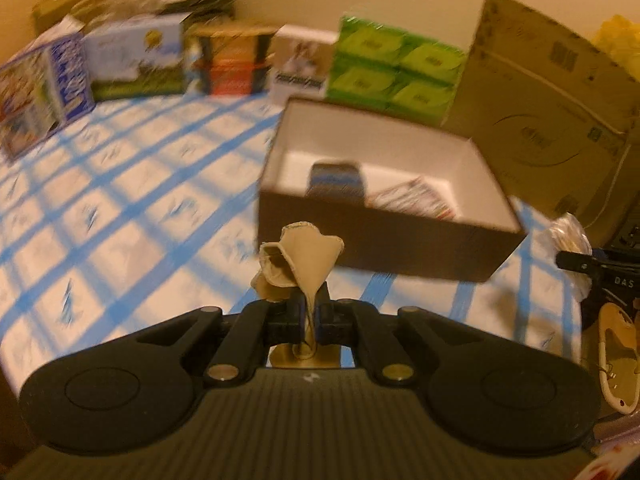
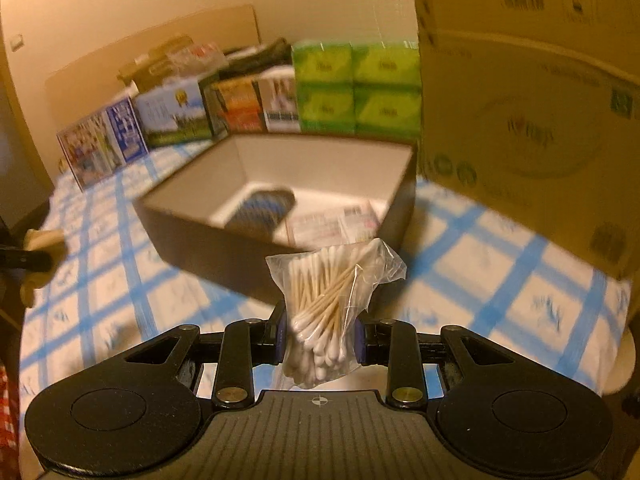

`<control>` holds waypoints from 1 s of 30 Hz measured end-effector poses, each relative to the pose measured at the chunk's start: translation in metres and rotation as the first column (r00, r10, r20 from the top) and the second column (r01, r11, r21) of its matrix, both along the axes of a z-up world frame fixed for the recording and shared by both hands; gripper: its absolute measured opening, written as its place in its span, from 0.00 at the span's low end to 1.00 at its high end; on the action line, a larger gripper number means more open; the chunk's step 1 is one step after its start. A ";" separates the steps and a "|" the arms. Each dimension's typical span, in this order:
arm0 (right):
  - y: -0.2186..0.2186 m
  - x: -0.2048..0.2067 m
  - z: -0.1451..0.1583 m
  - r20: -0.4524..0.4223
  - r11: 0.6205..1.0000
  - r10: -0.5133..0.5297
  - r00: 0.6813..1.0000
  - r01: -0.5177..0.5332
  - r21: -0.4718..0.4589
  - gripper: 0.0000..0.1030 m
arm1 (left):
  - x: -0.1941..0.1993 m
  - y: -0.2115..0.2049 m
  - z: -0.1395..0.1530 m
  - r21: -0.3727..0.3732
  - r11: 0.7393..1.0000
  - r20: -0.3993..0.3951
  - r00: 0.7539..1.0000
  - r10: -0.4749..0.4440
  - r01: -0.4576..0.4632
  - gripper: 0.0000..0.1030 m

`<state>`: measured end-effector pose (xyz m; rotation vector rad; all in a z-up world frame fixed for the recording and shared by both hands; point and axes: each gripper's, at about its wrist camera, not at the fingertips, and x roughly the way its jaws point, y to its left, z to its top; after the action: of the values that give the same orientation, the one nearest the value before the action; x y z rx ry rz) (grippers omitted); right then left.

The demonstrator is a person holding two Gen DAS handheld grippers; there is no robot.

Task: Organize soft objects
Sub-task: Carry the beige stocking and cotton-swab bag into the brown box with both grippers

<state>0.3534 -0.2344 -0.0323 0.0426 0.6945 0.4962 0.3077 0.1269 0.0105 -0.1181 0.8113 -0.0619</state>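
My left gripper (image 1: 309, 316) is shut on a tan cloth (image 1: 302, 262) that stands up crumpled from between its fingers, above the blue-checked tablecloth (image 1: 120, 200). Ahead and to the right sits an open brown box (image 1: 384, 200) with a white inside; a dark blue item (image 1: 335, 180) and a printed packet (image 1: 412, 200) lie in it. My right gripper (image 2: 320, 332) is shut on a clear bag of cotton swabs (image 2: 328, 304), held up in front of the same box (image 2: 280, 208). The left gripper's tip with the cloth (image 2: 40, 236) shows at the far left of the right wrist view.
A row of printed cartons (image 1: 136, 60) and green tissue packs (image 1: 392, 68) lines the back of the table. A tall cardboard box (image 1: 552, 108) stands at the right, close to the brown box. A beige slipper-like thing (image 1: 618, 356) lies off the table's right edge.
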 end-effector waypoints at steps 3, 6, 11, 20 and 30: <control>0.005 0.018 0.020 0.029 1.000 0.020 0.999 -0.020 0.022 0.31 | 0.026 -0.019 0.016 0.011 0.999 0.036 0.998 -0.047 0.047 0.04; 0.013 0.036 0.037 0.060 0.999 0.036 0.998 -0.038 0.030 0.31 | 0.054 -0.038 0.029 0.008 0.996 0.057 0.994 -0.092 0.091 0.04; 0.031 0.066 0.053 0.081 0.998 0.056 0.995 -0.058 0.022 0.31 | 0.100 -0.067 0.040 -0.009 0.988 0.055 0.987 -0.154 0.155 0.04; 0.053 0.108 0.037 0.022 0.997 0.065 0.998 -0.064 -0.035 0.31 | 0.160 -0.108 0.023 0.036 0.981 -0.017 0.981 -0.191 0.191 0.04; 0.049 0.134 0.021 -0.036 1.000 0.016 0.999 -0.016 -0.026 0.31 | 0.202 -0.115 -0.005 0.024 0.987 -0.082 0.984 -0.156 0.159 0.12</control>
<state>0.4874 -0.1849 -0.0114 0.0214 0.7368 0.5026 0.5096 0.0120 0.0055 -0.0272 0.9005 -0.1953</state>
